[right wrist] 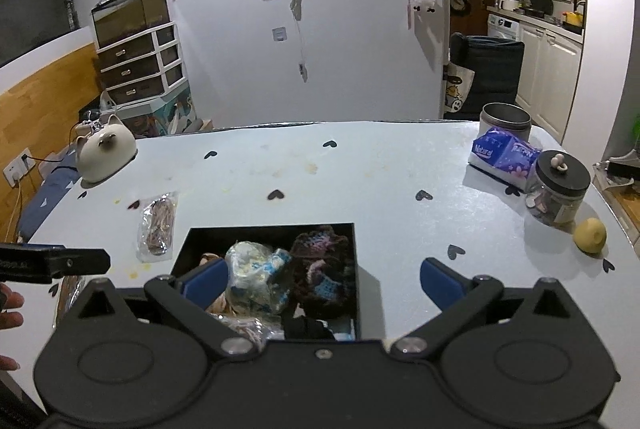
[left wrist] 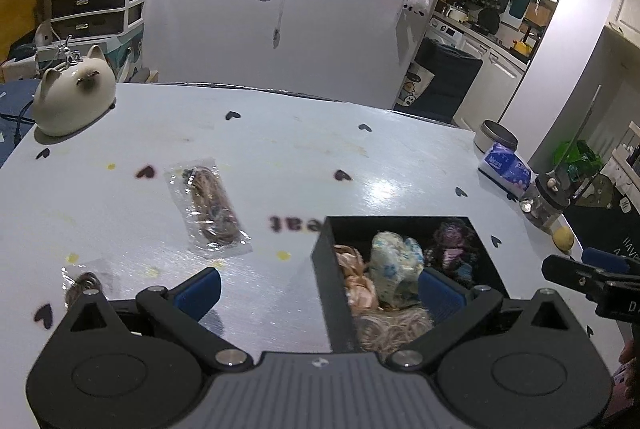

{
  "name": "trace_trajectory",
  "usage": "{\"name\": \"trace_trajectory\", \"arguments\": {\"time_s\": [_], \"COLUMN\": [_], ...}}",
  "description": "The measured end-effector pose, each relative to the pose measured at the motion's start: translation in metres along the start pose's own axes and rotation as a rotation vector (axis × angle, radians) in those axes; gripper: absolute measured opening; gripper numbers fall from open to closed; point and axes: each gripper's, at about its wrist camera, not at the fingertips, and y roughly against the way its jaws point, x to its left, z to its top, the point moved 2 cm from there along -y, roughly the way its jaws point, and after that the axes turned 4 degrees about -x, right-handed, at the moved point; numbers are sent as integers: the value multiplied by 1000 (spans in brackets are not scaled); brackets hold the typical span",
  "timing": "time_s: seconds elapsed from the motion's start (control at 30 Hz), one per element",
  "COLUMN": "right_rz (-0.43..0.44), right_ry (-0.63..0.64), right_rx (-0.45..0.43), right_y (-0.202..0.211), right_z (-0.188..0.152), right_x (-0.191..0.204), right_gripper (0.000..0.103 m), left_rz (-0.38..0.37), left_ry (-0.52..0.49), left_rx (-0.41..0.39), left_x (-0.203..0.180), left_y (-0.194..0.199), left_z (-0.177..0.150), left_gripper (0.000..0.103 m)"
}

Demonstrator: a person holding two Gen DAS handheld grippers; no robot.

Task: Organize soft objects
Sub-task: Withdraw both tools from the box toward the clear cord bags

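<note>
A black open box [left wrist: 325,261] [right wrist: 356,269] sits on the white table and holds several soft items: a white-blue bundle [left wrist: 394,257] [right wrist: 256,269], a dark crocheted piece [left wrist: 452,241] [right wrist: 320,269] and a peach fabric piece [left wrist: 354,281]. A clear bag with a brown soft item [left wrist: 210,207] [right wrist: 158,225] lies left of the box. Another bagged item [left wrist: 82,283] lies at the near left. My left gripper [left wrist: 320,295] is open, straddling the box's left wall. My right gripper [right wrist: 322,281] is open above the box's right side.
A cream cat-shaped ceramic [left wrist: 72,97] [right wrist: 105,153] stands at the far left. At the right stand a metal tin [right wrist: 505,117], a tissue pack [right wrist: 504,153], a black-lidded glass jar [right wrist: 558,189] and a yellow round object [right wrist: 589,235]. The table [right wrist: 380,169] bears heart prints.
</note>
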Motion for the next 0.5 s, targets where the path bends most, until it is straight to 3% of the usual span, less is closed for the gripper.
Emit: {"name": "trace_trajectory", "arguments": {"time_s": [0.5], "right_rz": [-16], "right_ry": [-5], "right_rx": [4], "right_y": [-19], "right_z": [7], "right_x": [74], "right_gripper": [103], "left_rz": [36], "left_ry": [19], "left_rx": [-5], "left_x": [82], "left_y": [10], "left_z": [15], "left_gripper": [103]}}
